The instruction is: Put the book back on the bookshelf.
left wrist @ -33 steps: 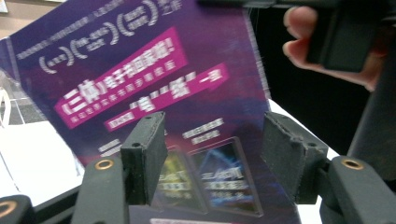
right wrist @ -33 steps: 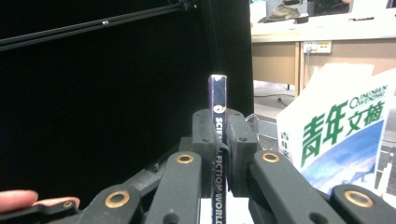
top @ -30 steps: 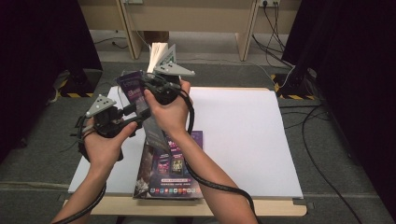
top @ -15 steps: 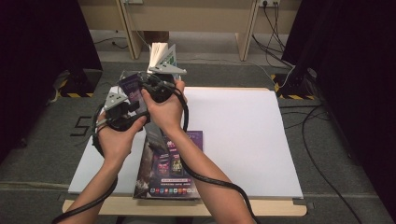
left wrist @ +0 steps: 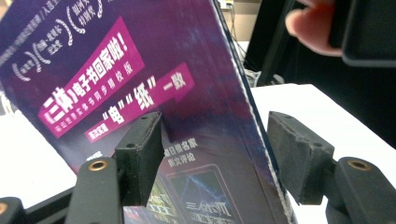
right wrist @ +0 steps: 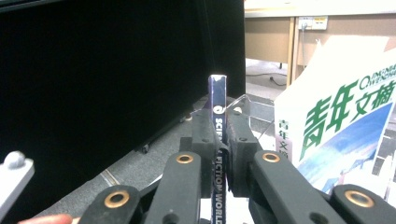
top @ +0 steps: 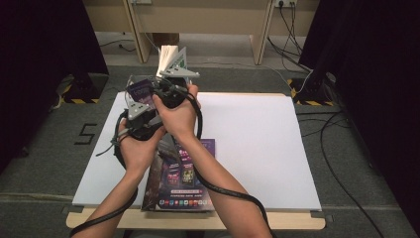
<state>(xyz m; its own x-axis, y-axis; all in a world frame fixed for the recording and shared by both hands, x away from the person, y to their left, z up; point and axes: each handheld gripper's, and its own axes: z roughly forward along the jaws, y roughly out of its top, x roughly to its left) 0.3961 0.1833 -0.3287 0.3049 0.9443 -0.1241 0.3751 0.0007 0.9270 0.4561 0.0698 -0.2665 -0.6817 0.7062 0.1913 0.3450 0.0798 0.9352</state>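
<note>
A purple magazine [top: 140, 89] stands upright above the table's far left, and my right gripper [right wrist: 218, 122] is shut on its thin spine [right wrist: 217, 95]. In the high view the right gripper [top: 167, 90] sits just beyond the left gripper [top: 140, 113], hands nearly touching. The left gripper [left wrist: 215, 128] is open, its jaws straddling the purple cover [left wrist: 140, 70]. One pad [left wrist: 140, 151] lies close against the cover; the other pad [left wrist: 299, 156] stands clear of the page edge.
A second purple magazine [top: 181, 173] lies flat at the near edge of the white table top [top: 257, 139]. A white and green magazine [right wrist: 345, 116] stands in a clear holder [top: 171, 62] at the table's far edge. Cables trail from both grippers.
My left hand has moved right and slightly down, from the table's left side up against the right hand, bringing its jaws around the held magazine. The right gripper has stayed put.
</note>
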